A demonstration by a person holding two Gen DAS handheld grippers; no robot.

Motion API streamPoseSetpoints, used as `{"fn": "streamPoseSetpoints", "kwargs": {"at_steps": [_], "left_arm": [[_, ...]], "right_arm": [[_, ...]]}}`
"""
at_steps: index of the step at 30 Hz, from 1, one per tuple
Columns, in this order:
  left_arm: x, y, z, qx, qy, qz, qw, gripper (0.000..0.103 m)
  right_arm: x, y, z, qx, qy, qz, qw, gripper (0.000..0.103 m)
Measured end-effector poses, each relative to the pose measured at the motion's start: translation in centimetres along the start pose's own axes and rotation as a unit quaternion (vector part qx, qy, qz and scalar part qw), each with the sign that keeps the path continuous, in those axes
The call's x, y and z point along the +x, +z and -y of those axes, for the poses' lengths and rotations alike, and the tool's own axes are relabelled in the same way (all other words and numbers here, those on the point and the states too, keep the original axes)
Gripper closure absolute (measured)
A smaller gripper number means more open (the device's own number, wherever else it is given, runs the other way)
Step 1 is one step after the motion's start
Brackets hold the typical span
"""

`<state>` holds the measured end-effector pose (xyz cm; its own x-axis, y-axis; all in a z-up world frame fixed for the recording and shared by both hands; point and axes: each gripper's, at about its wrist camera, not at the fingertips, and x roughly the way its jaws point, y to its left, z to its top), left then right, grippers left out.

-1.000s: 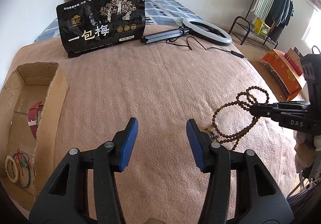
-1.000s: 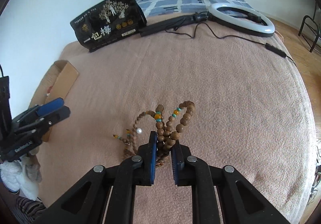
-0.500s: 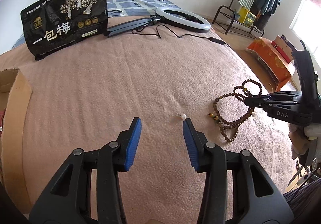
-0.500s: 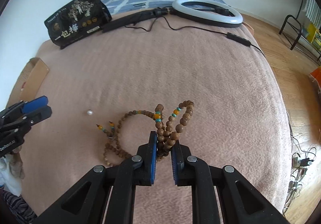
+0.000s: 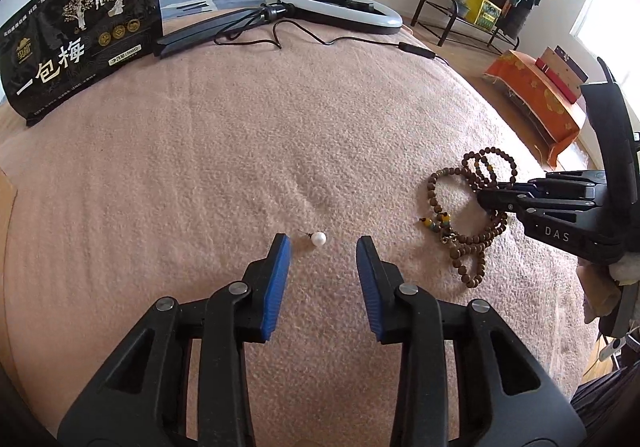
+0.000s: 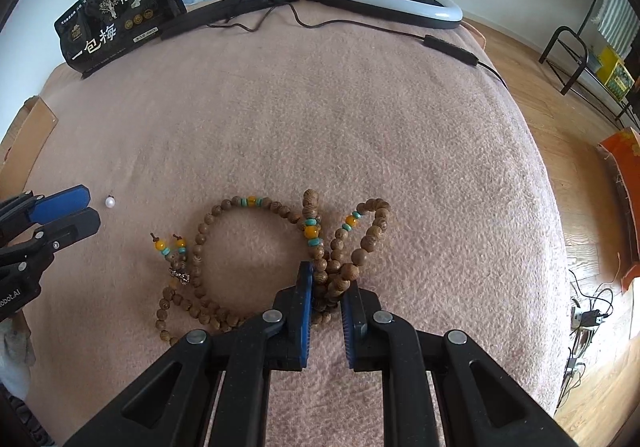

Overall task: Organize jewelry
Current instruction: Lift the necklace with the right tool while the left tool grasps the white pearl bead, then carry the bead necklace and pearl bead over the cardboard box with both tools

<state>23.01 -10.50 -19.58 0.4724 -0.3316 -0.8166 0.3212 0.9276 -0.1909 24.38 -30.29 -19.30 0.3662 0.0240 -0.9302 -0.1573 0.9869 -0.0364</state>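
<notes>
The pearl (image 5: 319, 238) lies just ahead between my left gripper's (image 5: 323, 247) wide-open jaws; my right gripper (image 6: 325, 279) clamps the bead strand (image 6: 340, 247).

Showing brown wooden prayer beads (image 6: 224, 207) with amber and turquoise accents, white pearl (image 5: 319, 238), pink blanket (image 6: 320, 107), blue-padded fingers (image 5: 276, 283).

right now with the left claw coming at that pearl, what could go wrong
The pearl earring is tiny and round on soft blanket; the open left claw could nudge it so it rolls or sinks into the pile. The right claw pinches only part of the wooden bead strand; trailing loops may snag when lifted.
</notes>
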Motion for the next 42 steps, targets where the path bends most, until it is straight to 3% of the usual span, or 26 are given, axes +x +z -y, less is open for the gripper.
{"fn": "streamPoseSetpoints", "kwargs": {"at_steps": [9, 15, 29, 42], "left_arm": [[1.5, 0.2, -0.1, 0.008, 0.017, -0.003, 0.9998, 0.077], [2.1, 0.1, 0.1, 0.023, 0.024, -0.003, 0.9994, 0.094], [-0.1, 0.4, -0.3, 0.012, 0.024, 0.018, 0.9995, 0.094], [-6.9, 1.2, -2.1, -0.023, 0.013, 0.084, 0.9961, 0.094]], "right_arm": [[0.1, 0.0, -0.2, -0.002, -0.002, -0.001, 1.000, 0.092], [0.3, 0.0, -0.6, -0.003, -0.005, -0.001, 1.000, 0.092], [-1.7, 0.3, -2.0, -0.010, 0.006, 0.024, 1.000, 0.092], [-7.2, 1.8, -4.6, -0.005, 0.023, 0.085, 0.996, 0.092]]}}
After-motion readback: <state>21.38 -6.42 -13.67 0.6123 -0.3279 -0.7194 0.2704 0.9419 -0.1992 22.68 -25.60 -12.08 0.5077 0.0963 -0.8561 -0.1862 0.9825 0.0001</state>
